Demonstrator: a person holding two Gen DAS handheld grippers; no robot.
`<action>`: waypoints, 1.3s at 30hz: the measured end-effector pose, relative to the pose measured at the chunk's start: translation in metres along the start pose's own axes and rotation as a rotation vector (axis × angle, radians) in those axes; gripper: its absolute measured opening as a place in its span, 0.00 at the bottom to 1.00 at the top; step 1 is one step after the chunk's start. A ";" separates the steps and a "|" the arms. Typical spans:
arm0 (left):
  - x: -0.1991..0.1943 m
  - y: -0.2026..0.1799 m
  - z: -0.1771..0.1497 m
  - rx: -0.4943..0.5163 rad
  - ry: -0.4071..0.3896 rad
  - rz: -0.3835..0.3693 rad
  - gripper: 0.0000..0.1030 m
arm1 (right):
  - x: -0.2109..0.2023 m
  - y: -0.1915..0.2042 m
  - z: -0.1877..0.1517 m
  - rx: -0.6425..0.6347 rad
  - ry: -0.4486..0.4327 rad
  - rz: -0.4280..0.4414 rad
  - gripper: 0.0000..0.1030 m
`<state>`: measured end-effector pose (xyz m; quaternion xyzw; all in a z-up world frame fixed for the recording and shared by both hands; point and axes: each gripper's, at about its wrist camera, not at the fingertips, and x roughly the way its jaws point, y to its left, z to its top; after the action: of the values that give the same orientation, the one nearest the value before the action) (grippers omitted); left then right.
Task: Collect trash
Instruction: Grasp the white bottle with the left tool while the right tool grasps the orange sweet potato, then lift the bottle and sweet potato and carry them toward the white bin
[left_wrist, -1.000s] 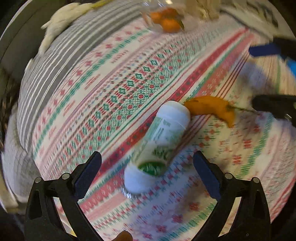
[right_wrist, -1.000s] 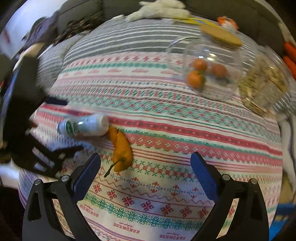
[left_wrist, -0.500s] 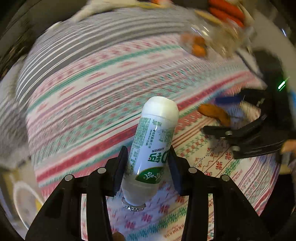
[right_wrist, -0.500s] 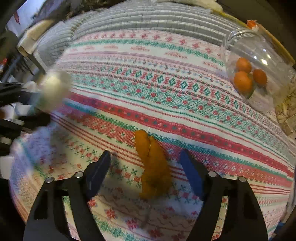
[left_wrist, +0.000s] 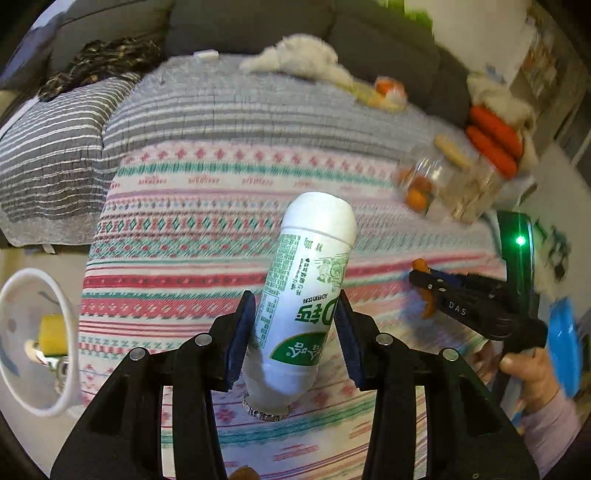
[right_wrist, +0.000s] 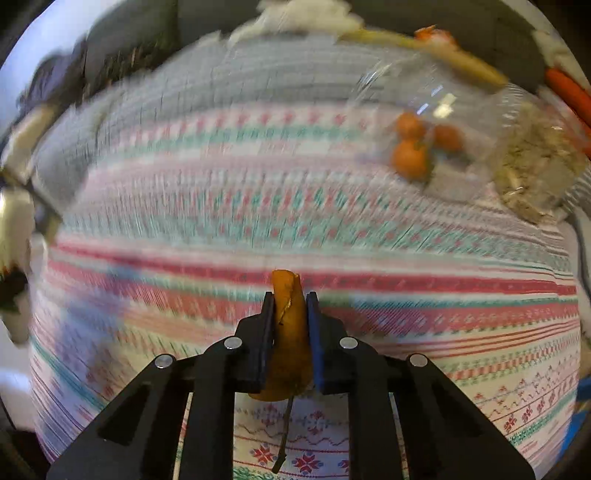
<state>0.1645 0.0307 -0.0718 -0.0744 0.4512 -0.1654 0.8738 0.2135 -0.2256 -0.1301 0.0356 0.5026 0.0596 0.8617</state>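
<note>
Over a striped tabletop (left_wrist: 207, 229), the left hand-held gripper (left_wrist: 293, 332) clamps a light, slippery bottle (left_wrist: 306, 291) mid-body, while the right hand-held gripper (right_wrist: 290, 332) is closing on a soft, limp peel (right_wrist: 290, 328).

My left gripper (left_wrist: 293, 332) points steeply down, pads clamped on the white bottle (left_wrist: 306, 295). At its three o'clock, my right gripper (right_wrist: 290, 321) is closing, pads pressing the orange peel (right_wrist: 290, 332).
</note>
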 end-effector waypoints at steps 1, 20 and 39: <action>-0.003 -0.004 0.002 -0.004 -0.032 -0.007 0.40 | -0.016 -0.005 0.006 0.035 -0.061 0.003 0.17; -0.052 -0.033 0.002 0.035 -0.385 0.152 0.40 | -0.100 0.051 0.018 0.229 -0.478 -0.096 0.17; -0.113 0.060 -0.009 -0.143 -0.423 0.283 0.40 | -0.121 0.167 -0.001 0.039 -0.558 -0.043 0.18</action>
<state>0.1095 0.1272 -0.0072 -0.1052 0.2750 0.0098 0.9556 0.1426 -0.0775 -0.0059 0.0567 0.2477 0.0196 0.9670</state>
